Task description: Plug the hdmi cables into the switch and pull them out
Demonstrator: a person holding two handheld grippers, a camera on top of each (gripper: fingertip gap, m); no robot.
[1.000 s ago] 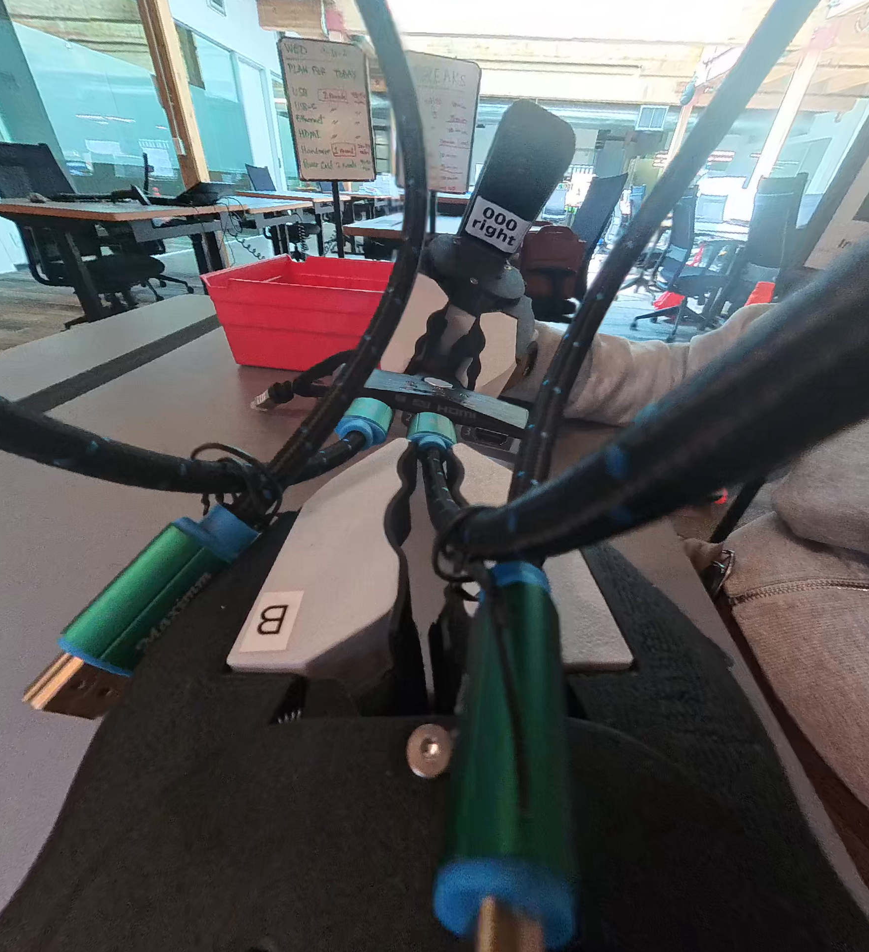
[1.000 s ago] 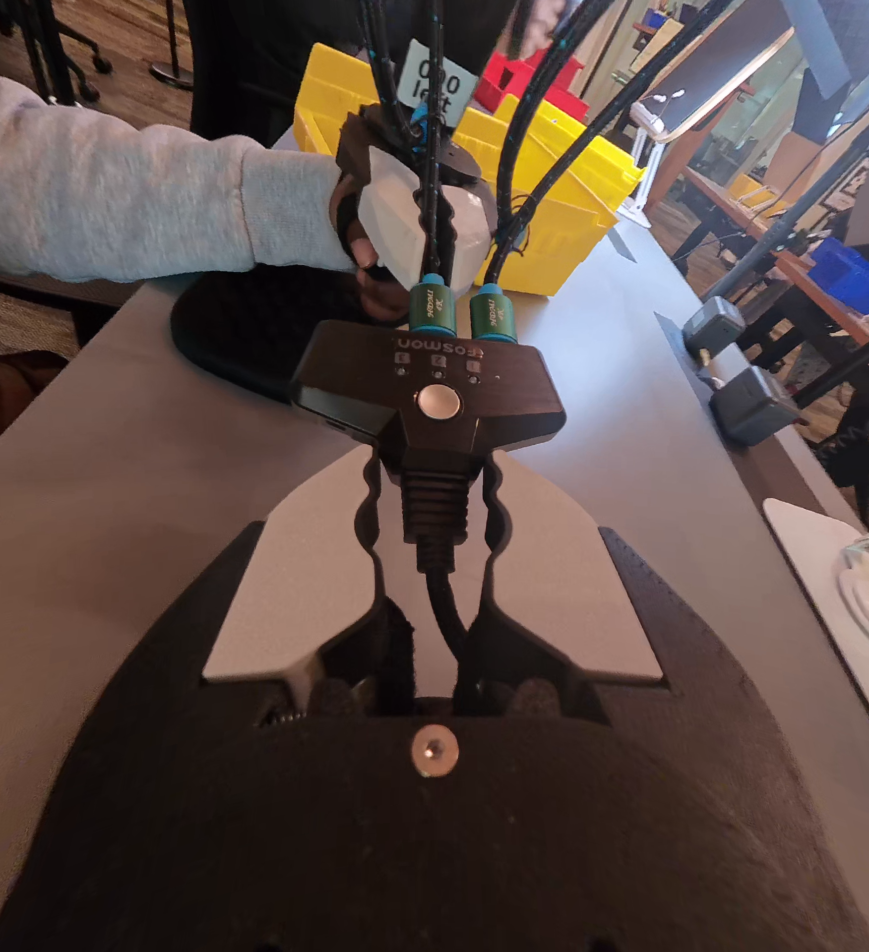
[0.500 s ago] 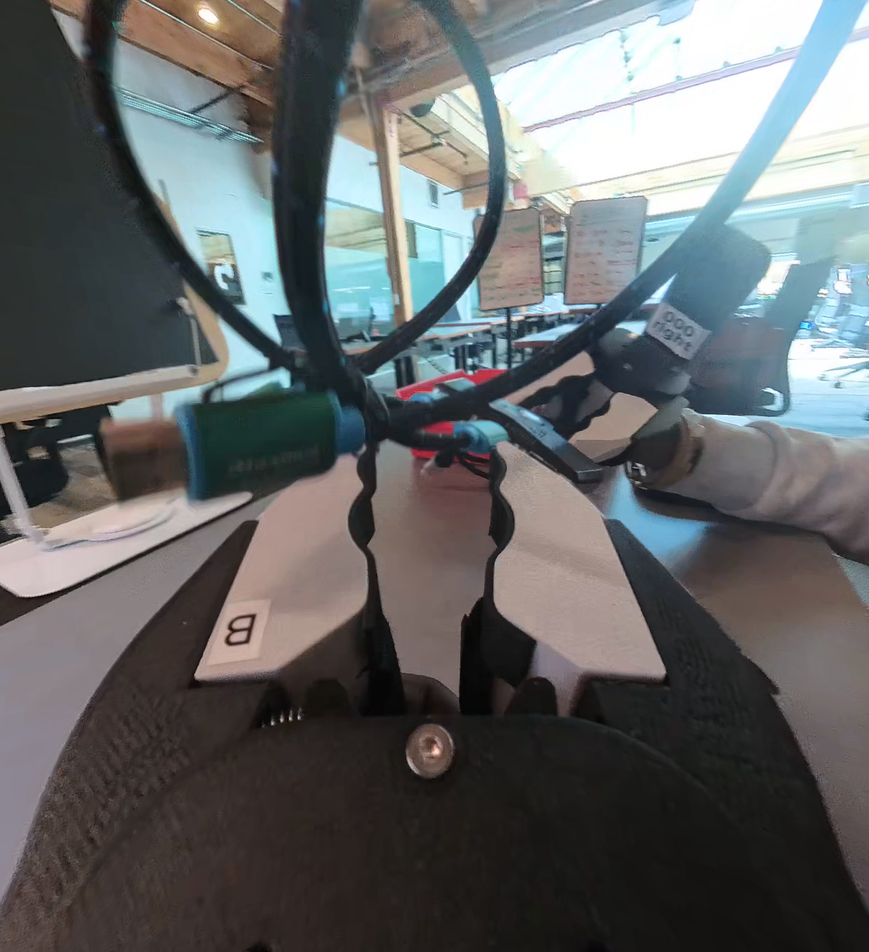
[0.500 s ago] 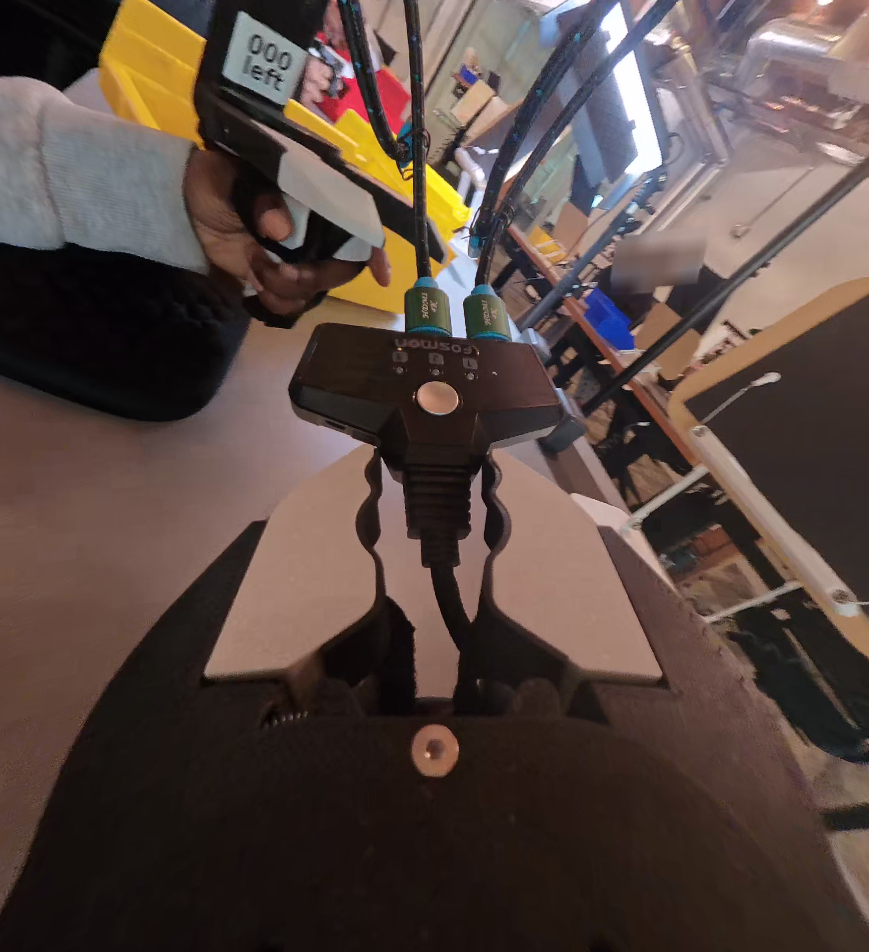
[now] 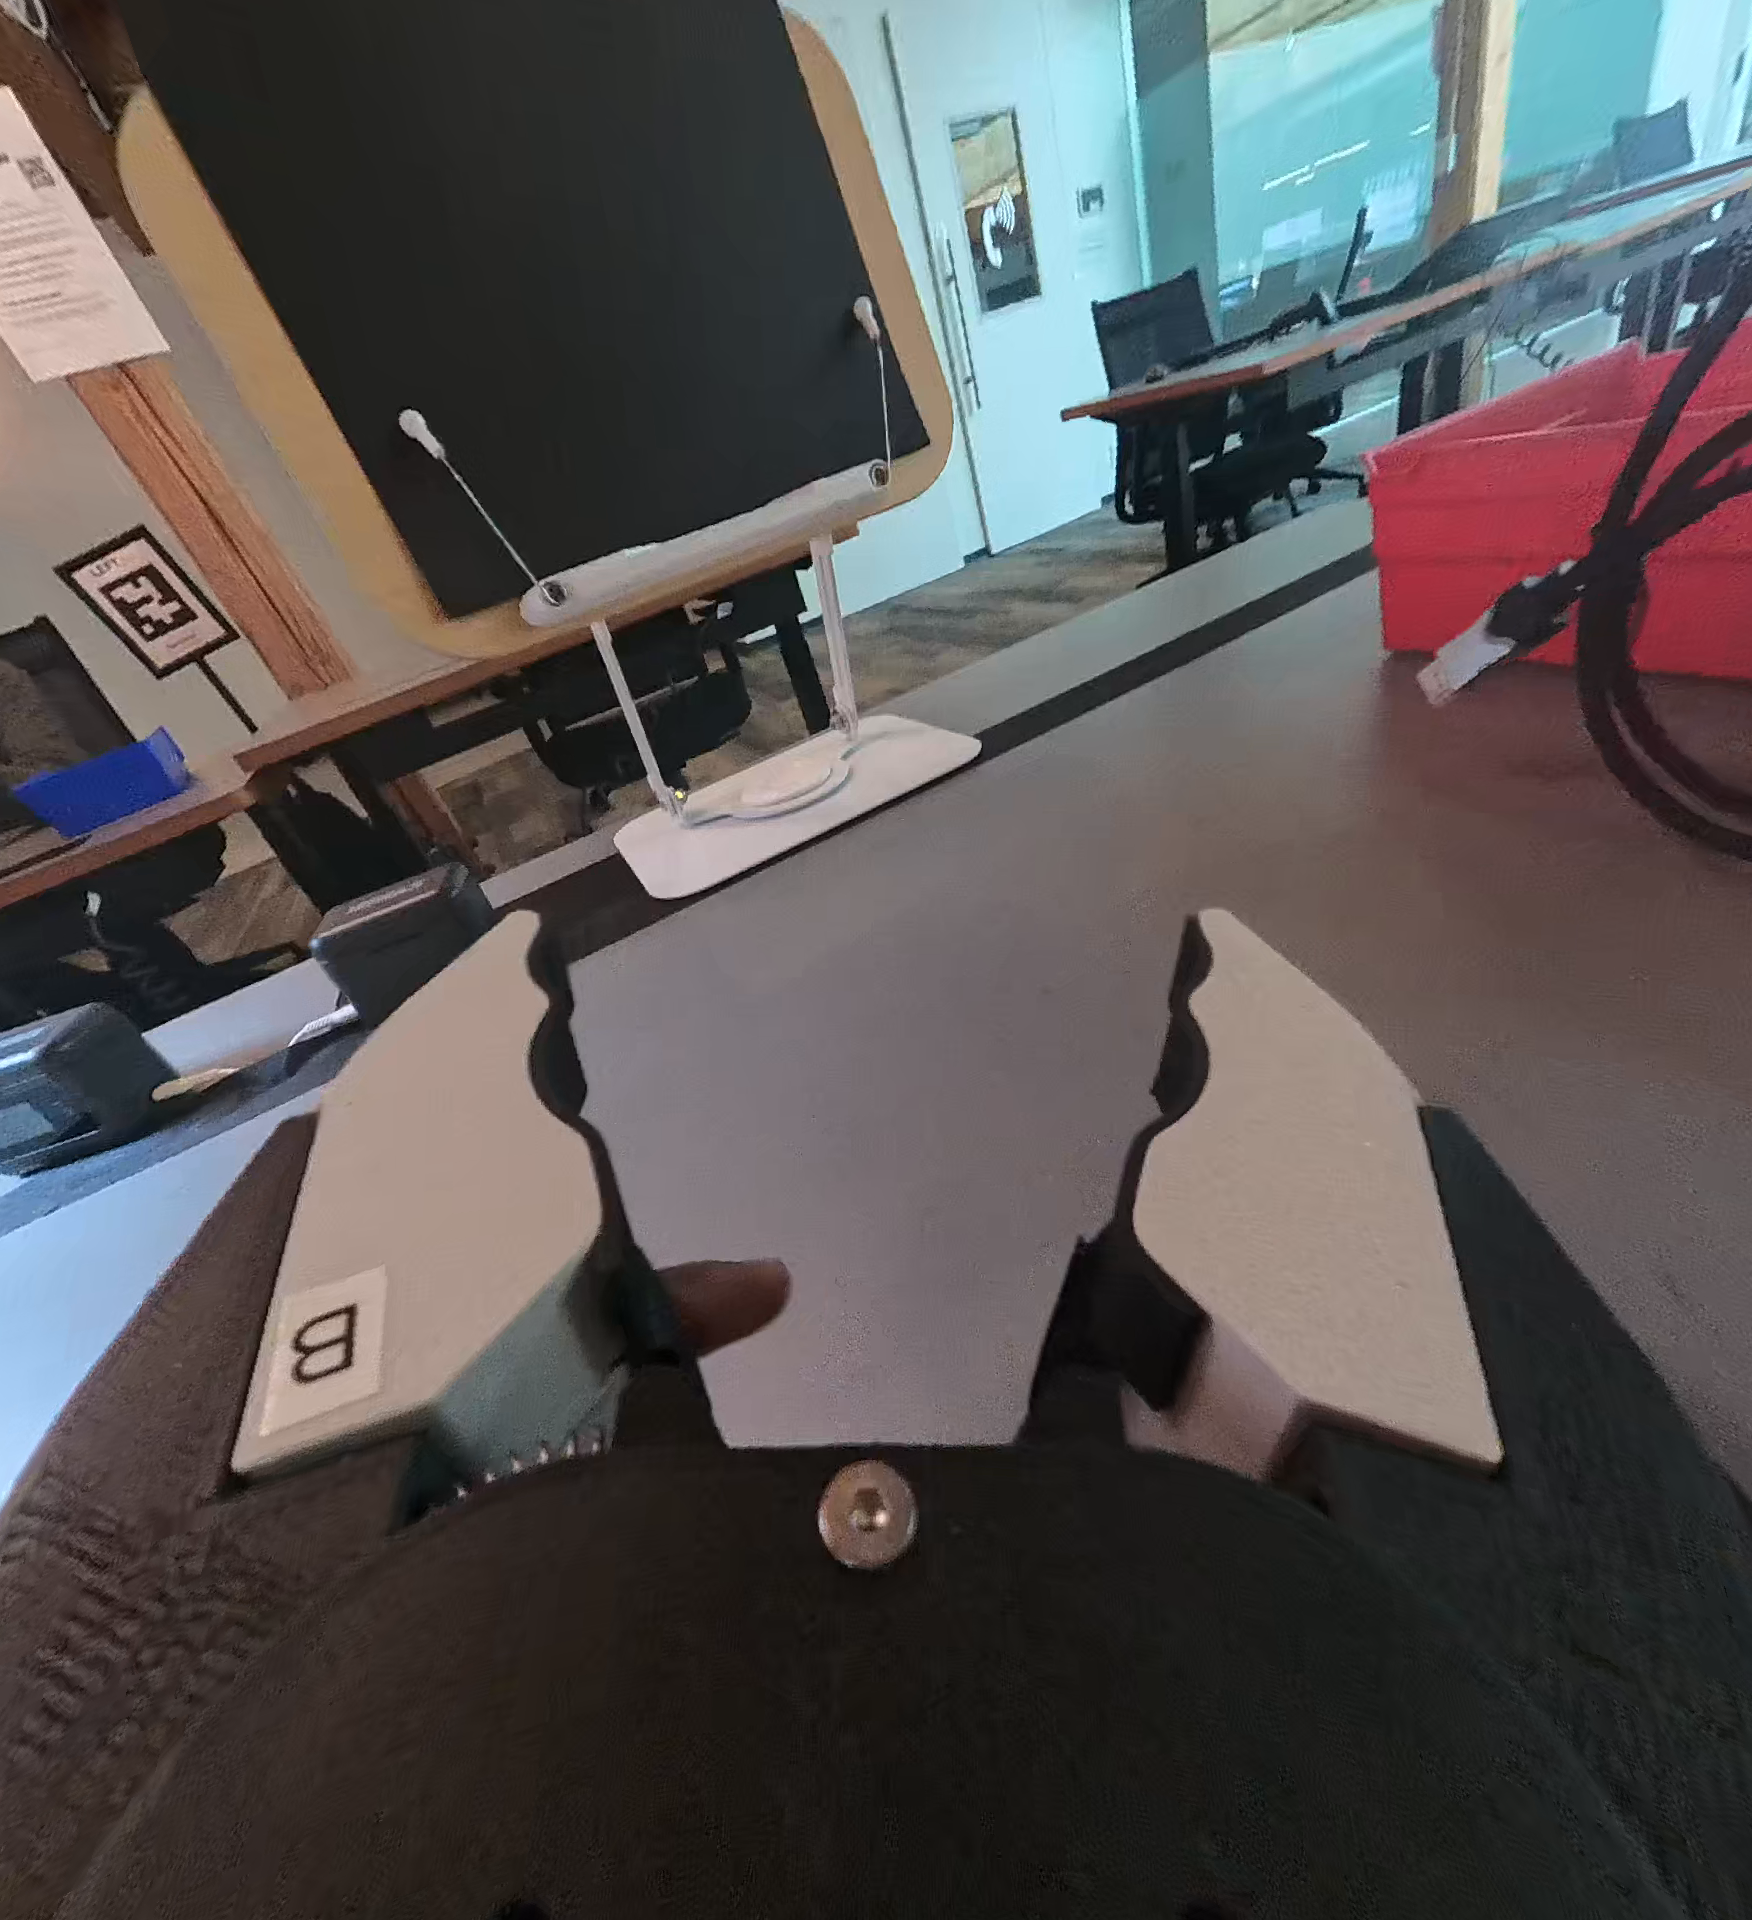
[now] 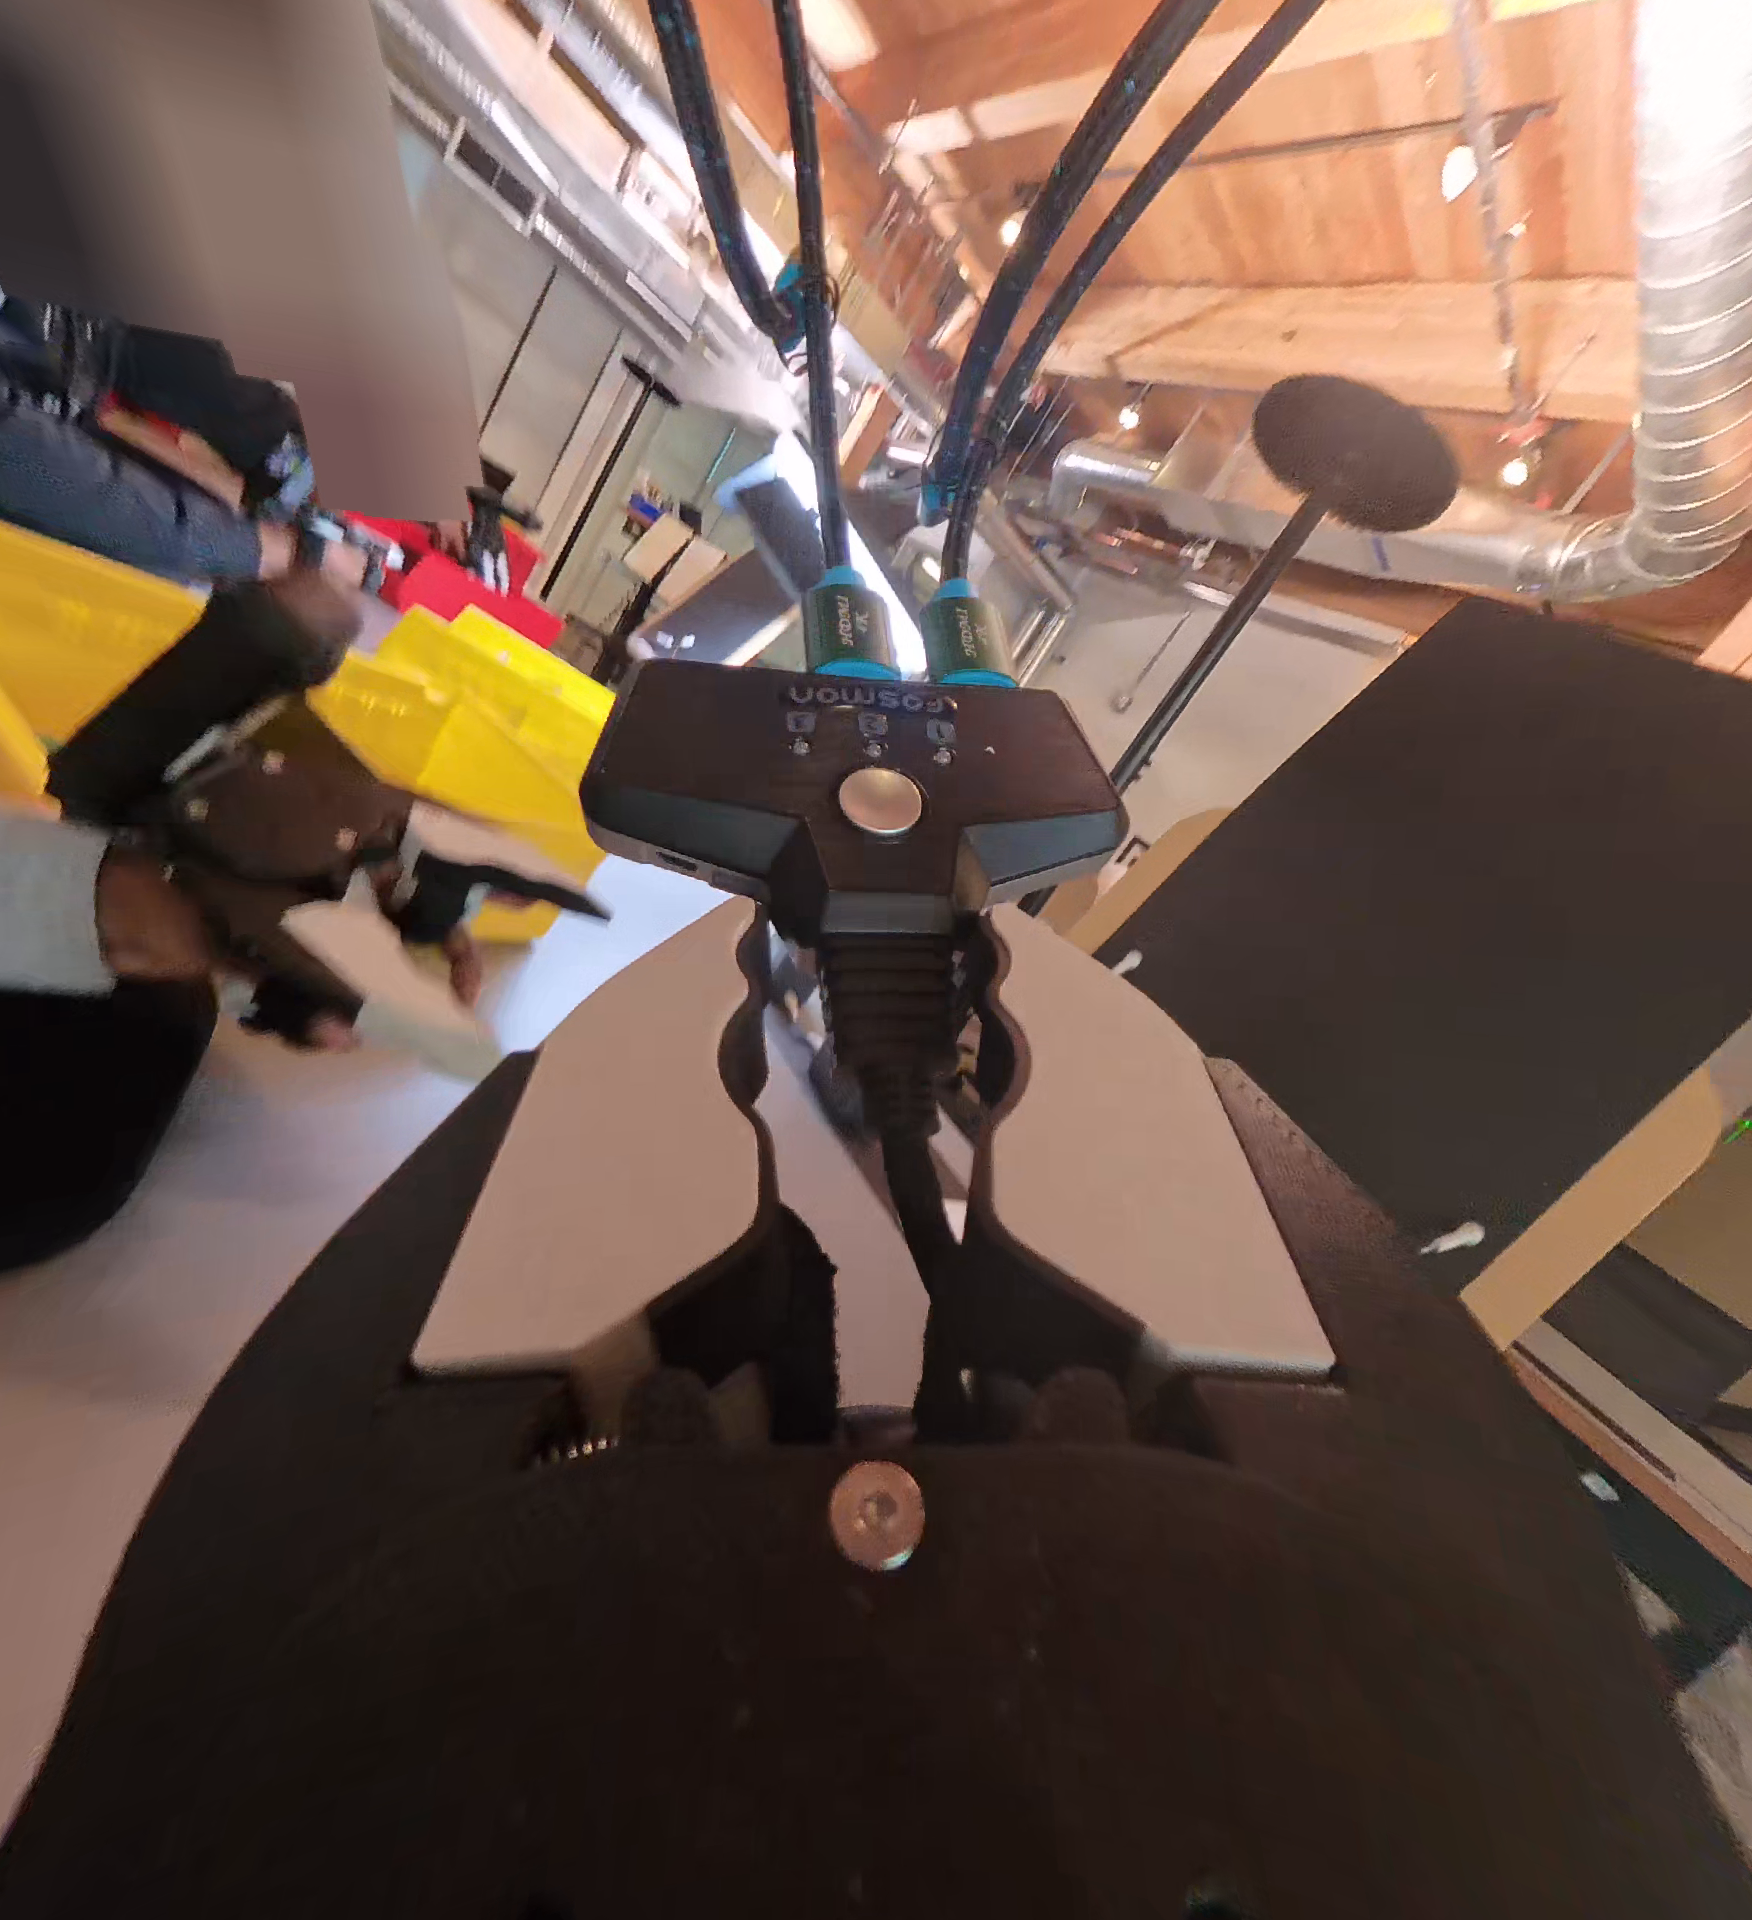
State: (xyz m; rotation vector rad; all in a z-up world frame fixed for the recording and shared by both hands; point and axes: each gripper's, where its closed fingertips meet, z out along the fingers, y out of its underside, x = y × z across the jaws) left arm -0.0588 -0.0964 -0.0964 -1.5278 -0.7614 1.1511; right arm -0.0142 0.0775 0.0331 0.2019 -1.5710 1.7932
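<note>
Beyond empty left tool [image 5: 867, 961]: stand [image 5: 799, 779] | red bin [image 5: 1620, 540] | cables [image 5: 1630, 727]

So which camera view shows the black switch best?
The right wrist view: the switch sits centred, held by the right hand-held gripper, with two green plugs in it. The left wrist view does not show it.

Left wrist view: bright, even daylight from the glass walls [image 5: 1371, 156] at the back; soft glare on the grey table [image 5: 955, 831]; only faint shadows. Straight lines bow toward the edges. Mostly sharp.

Right wrist view: warm light from ceiling lamps [image 6: 1516, 473], blown out at the top right corner. Motion blur smears the yellow bins [image 6: 477, 717] and the person's hand [image 6: 280, 904]; the switch [image 6: 851, 790] stays sharp.
</note>
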